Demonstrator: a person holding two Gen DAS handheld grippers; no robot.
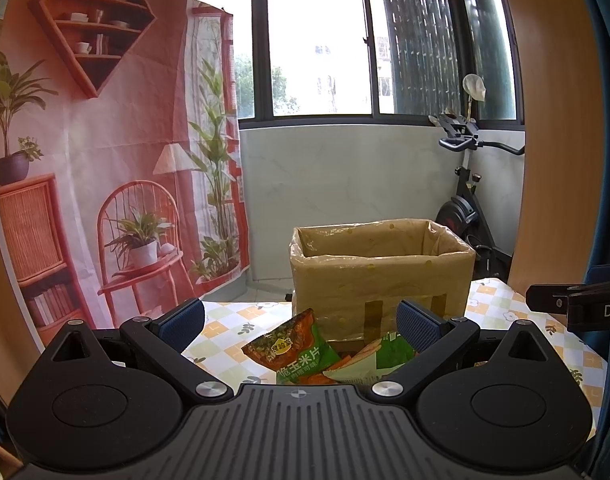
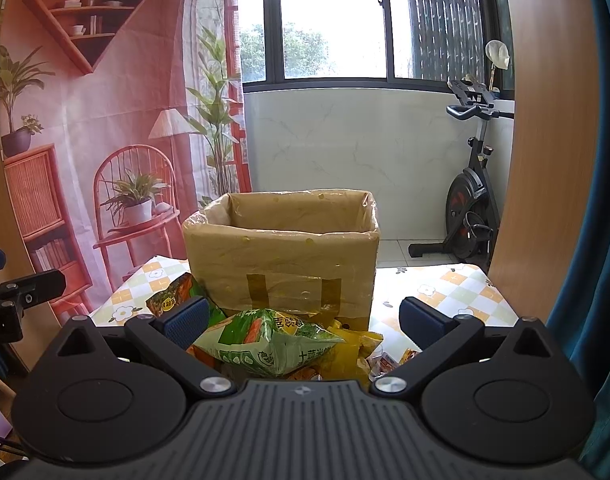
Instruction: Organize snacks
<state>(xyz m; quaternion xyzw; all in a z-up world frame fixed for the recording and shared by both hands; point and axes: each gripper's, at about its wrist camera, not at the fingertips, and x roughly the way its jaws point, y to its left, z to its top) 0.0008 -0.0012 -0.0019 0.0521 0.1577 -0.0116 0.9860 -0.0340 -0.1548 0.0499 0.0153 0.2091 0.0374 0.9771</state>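
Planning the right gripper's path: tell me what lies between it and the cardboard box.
In the right wrist view, snack bags lie between the open right gripper and the cardboard box: a green bag and yellow bags behind it.

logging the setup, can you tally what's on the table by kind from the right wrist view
cardboard box: 1
green snack bags: 1
orange and green snack bags: 1
yellow snack bags: 1
small wrapped snacks, partly hidden: at least 2
total: at least 6
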